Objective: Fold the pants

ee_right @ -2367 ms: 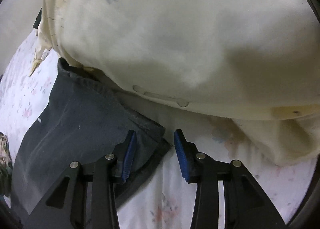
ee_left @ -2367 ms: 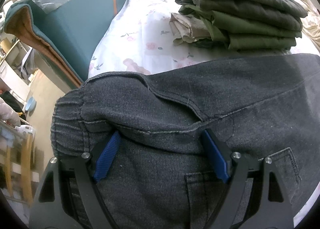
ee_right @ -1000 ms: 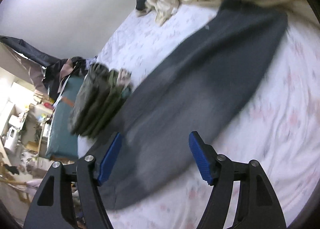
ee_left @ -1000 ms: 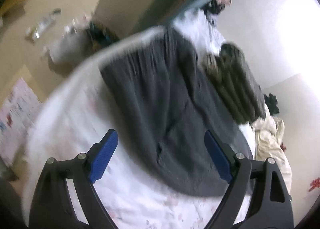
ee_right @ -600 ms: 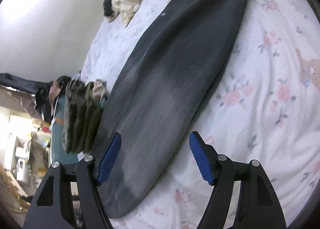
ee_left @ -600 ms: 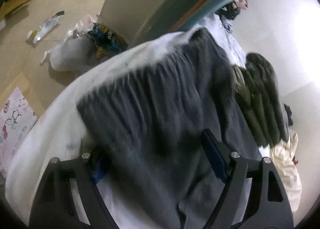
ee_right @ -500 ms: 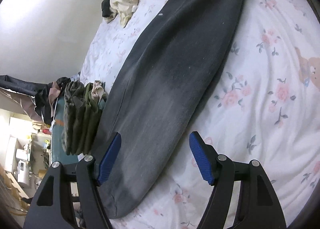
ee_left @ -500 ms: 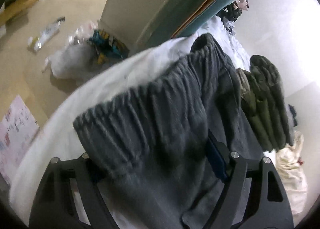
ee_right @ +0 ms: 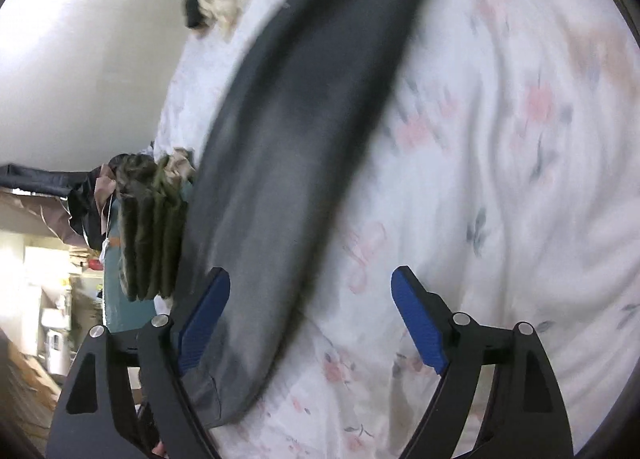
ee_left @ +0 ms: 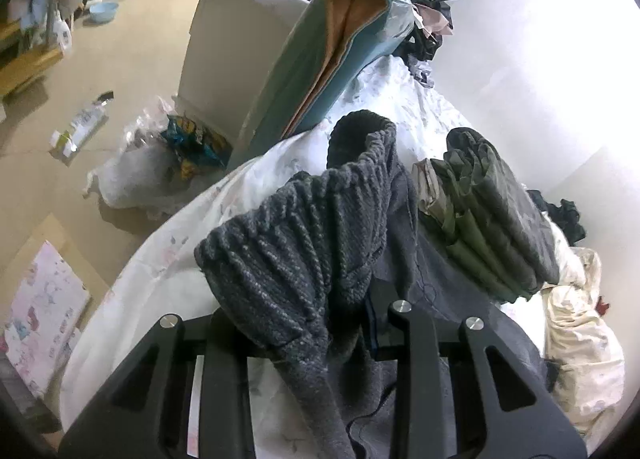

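Note:
Dark grey pants [ee_right: 304, 107] lie stretched lengthways on a white floral bedsheet [ee_right: 500, 179]. In the left wrist view their ribbed elastic waistband [ee_left: 316, 227] is bunched up and raised off the sheet. My left gripper [ee_left: 296, 303] has its jaws closing on that waistband, and the fabric hides its pads. In the blurred right wrist view my right gripper [ee_right: 310, 315] hangs low over the side edge of the pants. Its jaws are opening wide. The cloth's edge lies beneath the left blue pad [ee_right: 204, 315], and neither pad presses on it.
A stack of folded olive garments [ee_left: 492, 211] sits just beyond the pants. A cream bedding bundle [ee_left: 580, 339] lies at the right. A teal pad [ee_left: 320, 59] leans by the bed's head. The bed edge drops to a floor with bags [ee_left: 140, 163] at the left.
The left jaws went from wide open over the waistband to closed on it, and the band rose. The right gripper sank closer to the pants, rolled, and spread wider.

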